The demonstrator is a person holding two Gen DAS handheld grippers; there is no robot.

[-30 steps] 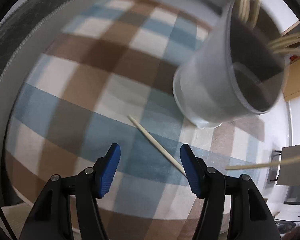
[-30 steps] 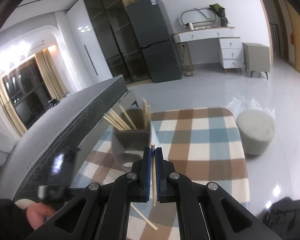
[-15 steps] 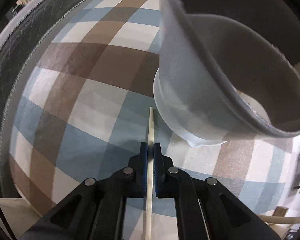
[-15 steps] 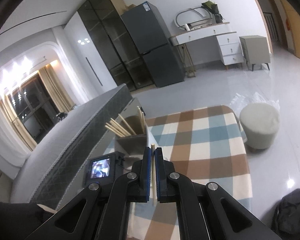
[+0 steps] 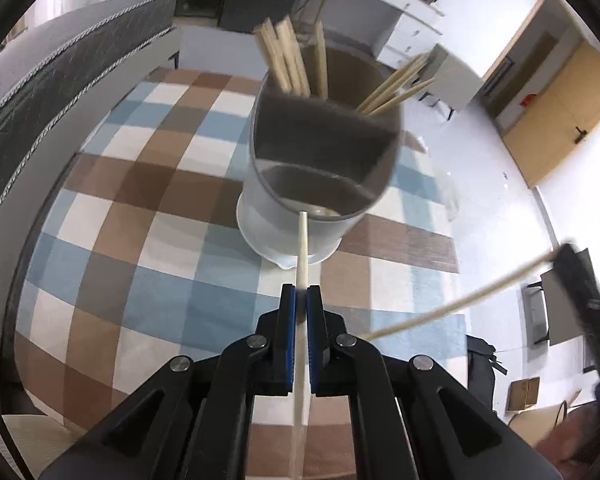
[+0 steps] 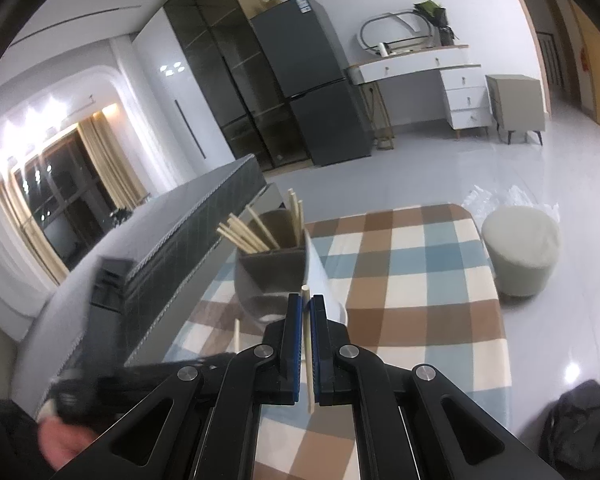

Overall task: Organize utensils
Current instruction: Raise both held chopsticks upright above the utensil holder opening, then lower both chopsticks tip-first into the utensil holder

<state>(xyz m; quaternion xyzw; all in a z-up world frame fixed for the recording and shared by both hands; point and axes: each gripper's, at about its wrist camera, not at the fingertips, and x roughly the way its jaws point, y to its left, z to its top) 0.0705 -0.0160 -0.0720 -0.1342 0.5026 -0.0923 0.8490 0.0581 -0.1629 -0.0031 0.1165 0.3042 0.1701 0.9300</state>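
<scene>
A grey divided utensil cup [image 5: 300,208] stands on the checked cloth [image 5: 148,216], with several pale chopsticks [image 5: 288,56] leaning in its far half. My left gripper [image 5: 301,294] is shut on one chopstick [image 5: 302,248], whose tip reaches the cup's near rim. In the right wrist view the same cup [image 6: 272,276] stands just ahead of my right gripper [image 6: 305,300], which is shut on another chopstick [image 6: 307,344]. That second chopstick [image 5: 452,304] crosses the lower right of the left wrist view. The left gripper's black body [image 6: 112,376] shows blurred at lower left.
The cloth covers a low table with a dark quilted mattress edge [image 5: 60,64] along its left side. A round pale stool [image 6: 520,256] sits on the floor off the table's far right corner. A dark bag [image 6: 580,432] lies on the floor at lower right.
My left gripper went from open over a chopstick lying on the cloth to shut on it, then rose, lifting it toward the cup. The right gripper kept still, holding its chopstick.
</scene>
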